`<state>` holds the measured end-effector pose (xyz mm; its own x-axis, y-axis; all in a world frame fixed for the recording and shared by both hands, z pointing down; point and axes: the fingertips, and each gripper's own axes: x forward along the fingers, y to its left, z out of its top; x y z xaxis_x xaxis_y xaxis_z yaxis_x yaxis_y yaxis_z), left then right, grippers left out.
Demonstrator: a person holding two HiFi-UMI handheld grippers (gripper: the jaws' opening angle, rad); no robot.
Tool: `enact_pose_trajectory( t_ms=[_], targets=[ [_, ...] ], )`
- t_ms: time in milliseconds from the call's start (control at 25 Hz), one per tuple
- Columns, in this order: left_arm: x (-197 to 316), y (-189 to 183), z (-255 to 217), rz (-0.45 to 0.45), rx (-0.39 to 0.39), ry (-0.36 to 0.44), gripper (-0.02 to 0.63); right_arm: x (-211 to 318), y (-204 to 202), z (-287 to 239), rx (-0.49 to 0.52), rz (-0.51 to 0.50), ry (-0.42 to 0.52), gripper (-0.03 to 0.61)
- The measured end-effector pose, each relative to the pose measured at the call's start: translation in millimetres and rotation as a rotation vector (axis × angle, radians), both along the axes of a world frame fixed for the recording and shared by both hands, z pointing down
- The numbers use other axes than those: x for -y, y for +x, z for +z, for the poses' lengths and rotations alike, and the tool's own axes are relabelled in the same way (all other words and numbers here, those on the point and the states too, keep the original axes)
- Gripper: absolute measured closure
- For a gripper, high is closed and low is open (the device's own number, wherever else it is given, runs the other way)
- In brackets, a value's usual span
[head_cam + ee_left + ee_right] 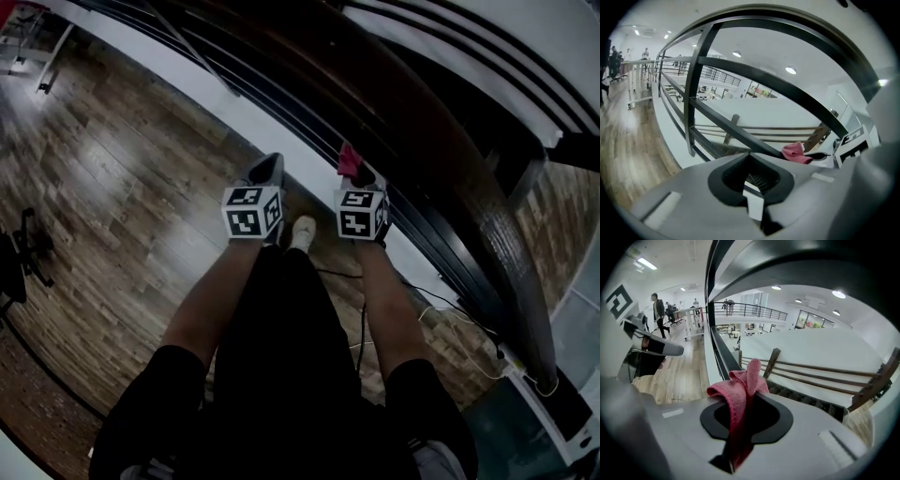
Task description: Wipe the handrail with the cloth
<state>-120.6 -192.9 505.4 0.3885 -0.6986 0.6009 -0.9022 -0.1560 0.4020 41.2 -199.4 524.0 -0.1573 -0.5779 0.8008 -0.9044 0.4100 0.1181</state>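
Clamps cloth (740,394) in right gripper (361,180) near handrail (502,244), apart from it; holds left gripper (270,171) closed, empty. Seemingly no wiping yet.

The person wears a black top with short sleeves (155,380), a black trouser leg (281,319) and a white shoe (302,232). The left gripper (271,161) and right gripper (361,173) are grey plastic with black-lined jaws, each carrying a white cube (251,212) (black square markers on its faces).
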Motion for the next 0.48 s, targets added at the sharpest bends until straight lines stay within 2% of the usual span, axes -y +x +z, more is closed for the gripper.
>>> enact_pose_trajectory(
  t_ms=[240,480],
  targets=[
    [11.5,-16.1,-3.1,-0.096,-0.025,0.018,0.614,9.7,-15.6,-1.9,-0.017,-0.098,0.013,0.526],
    [15.7,-33.5,10.3,-0.129,-0.053,-0.007,0.614,23.2,-41.4,-3.2,-0.037,-0.141,0.011,0.526]
  ],
)
